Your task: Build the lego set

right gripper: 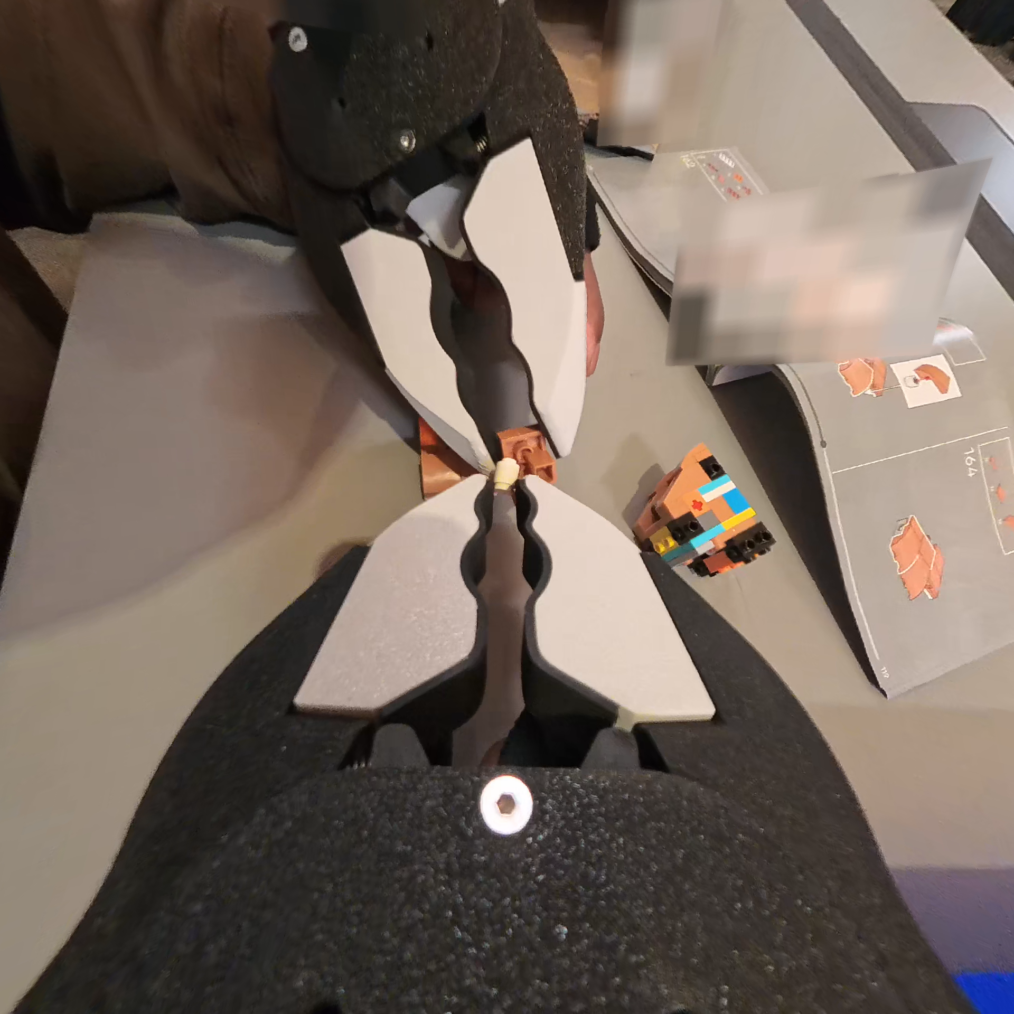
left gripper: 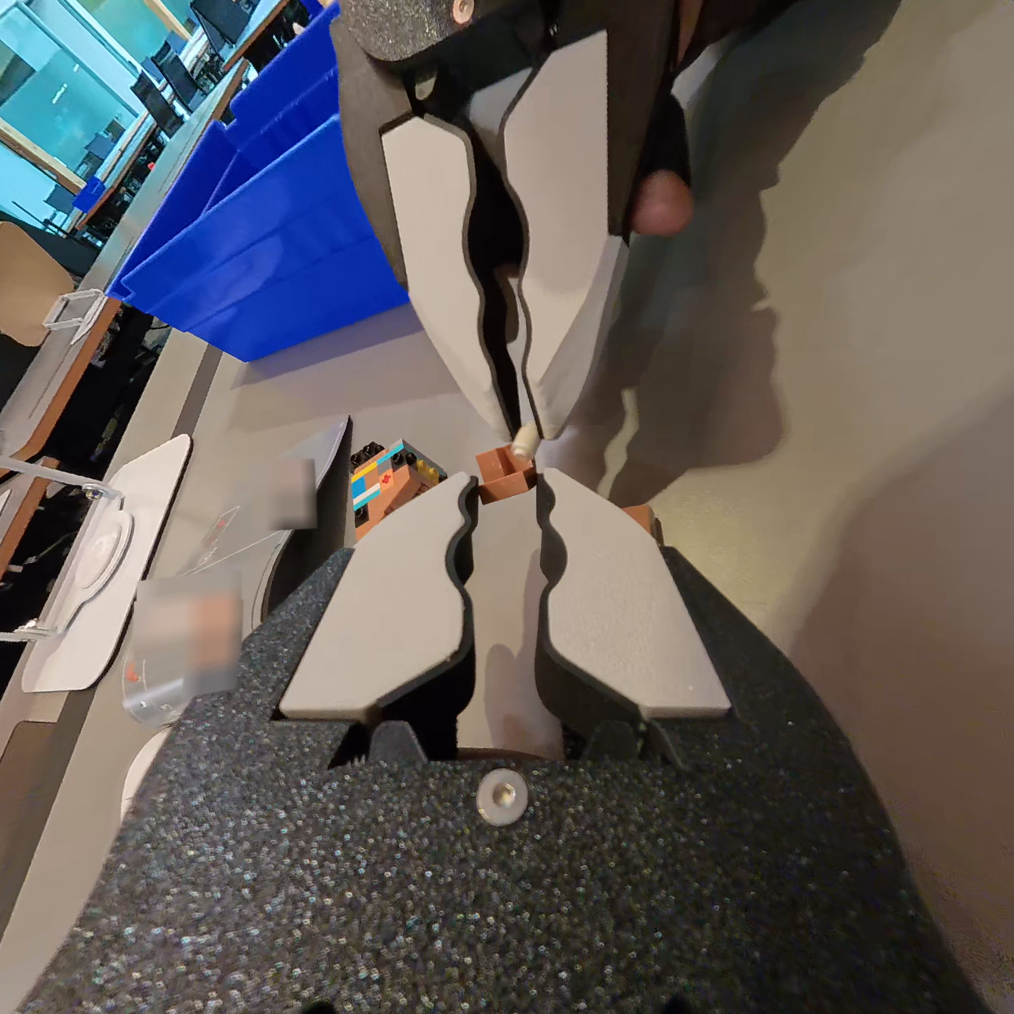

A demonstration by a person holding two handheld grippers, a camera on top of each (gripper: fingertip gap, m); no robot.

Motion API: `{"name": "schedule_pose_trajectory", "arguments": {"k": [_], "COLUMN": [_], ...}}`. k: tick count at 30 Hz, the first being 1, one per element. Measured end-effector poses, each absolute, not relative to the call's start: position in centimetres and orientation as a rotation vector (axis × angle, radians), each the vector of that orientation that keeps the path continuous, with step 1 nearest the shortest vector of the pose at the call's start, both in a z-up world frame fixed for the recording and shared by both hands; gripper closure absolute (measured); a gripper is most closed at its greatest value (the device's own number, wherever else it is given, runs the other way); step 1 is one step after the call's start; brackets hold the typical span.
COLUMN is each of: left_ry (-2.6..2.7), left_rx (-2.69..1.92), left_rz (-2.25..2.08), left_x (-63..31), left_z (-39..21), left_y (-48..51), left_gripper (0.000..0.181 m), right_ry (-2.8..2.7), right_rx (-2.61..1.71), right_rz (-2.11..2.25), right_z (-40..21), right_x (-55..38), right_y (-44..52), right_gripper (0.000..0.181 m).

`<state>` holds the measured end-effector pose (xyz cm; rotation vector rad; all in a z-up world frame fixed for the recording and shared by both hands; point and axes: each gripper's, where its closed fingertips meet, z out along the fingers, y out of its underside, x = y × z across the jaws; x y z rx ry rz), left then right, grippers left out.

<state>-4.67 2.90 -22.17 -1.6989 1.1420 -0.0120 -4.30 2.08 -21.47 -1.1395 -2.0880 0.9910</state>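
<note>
While the left claw (left gripper: pixel 506 483) grips a brown brick (left gripper: pixel 503 475), the cream peg (right gripper: pixel 505 473) points into it.

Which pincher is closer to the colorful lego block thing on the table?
Left. The left gripper, holding the brown piece, sits right beside the colorful build. The right gripper, pinching the cream peg, reaches in from beyond the brown piece.

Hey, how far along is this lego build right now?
Done: a multicoloured sub-build sits finished on the table beside the open manual. In hand: the left gripper holds a brown piece, and the right gripper brings a cream peg to it. Left: seating the peg and joining the parts.
</note>
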Motion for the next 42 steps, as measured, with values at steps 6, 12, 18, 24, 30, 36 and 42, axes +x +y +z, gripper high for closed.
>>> {"name": "schedule_pose_trajectory", "arguments": {"k": [6, 12, 18, 24, 30, 36, 42], "left_ry": [1.177, 1.194, 1.194, 1.190, 1.193, 1.182, 1.163], "left_rx": [-1.728, -1.754, -1.756, -1.757, -1.764, -1.773, -1.785], "left_rz": [0.053, 0.083, 0.101, 0.108, 0.109, 0.095, 0.079], "left_x": [-4.6, -4.6, -4.7, -4.7, -4.6, -4.7, -4.9], "left_z": [-22.7, -23.1, -23.0, -23.0, -23.1, -23.2, -23.3], "left_y": [2.9, 3.0, 3.0, 3.1, 3.2, 3.3, 3.3], "left_gripper": [0.161, 0.161, 0.161, 0.161, 0.161, 0.161, 0.161], "right_ry": [-2.107, -2.115, -2.124, -2.122, -2.146, -2.125, -2.102], "right_rx": [-1.142, -1.141, -1.146, -1.159, -1.142, -1.115, -1.095], "right_rz": [0.940, 0.890, 0.838, 0.802, 0.741, 0.725, 0.684], "right_z": [-21.9, -22.1, -22.3, -22.3, -22.6, -22.4, -22.8], "right_x": [-4.5, -4.6, -4.5, -4.5, -4.3, -4.5, -4.6], "right_y": [1.9, 2.0, 2.2, 2.4, 2.4, 2.4, 2.7], "right_gripper": [0.174, 0.174, 0.174, 0.174, 0.174, 0.174, 0.171]}}
